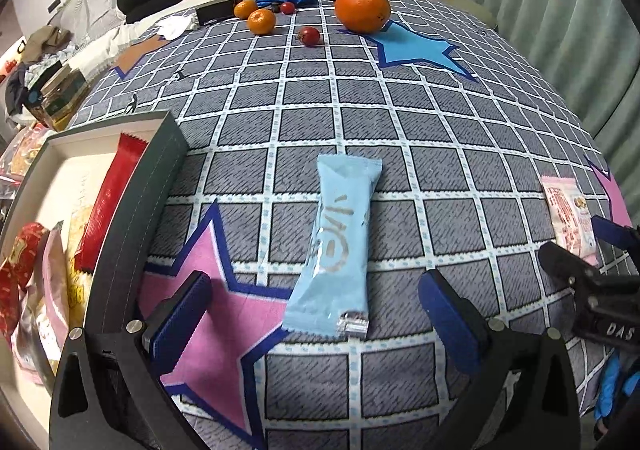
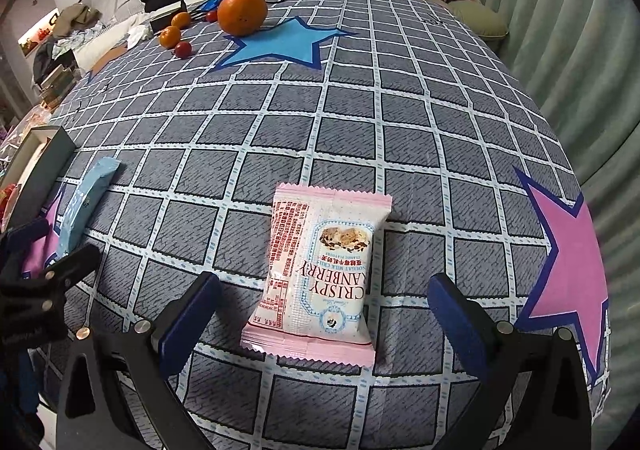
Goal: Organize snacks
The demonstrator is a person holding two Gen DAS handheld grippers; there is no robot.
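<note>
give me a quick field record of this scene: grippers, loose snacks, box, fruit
left gripper: open, straddling the near end of the blue snack bar, not touching
right gripper: open, either side of the pink cranberry packet, not touching
loose snacks: both flat on the checked tablecloth
box: left of the blue bar, open, already holds a red packet and other wrapped snacks
fruit: large orange, two small oranges and cherry tomatoes at the far edge
</note>
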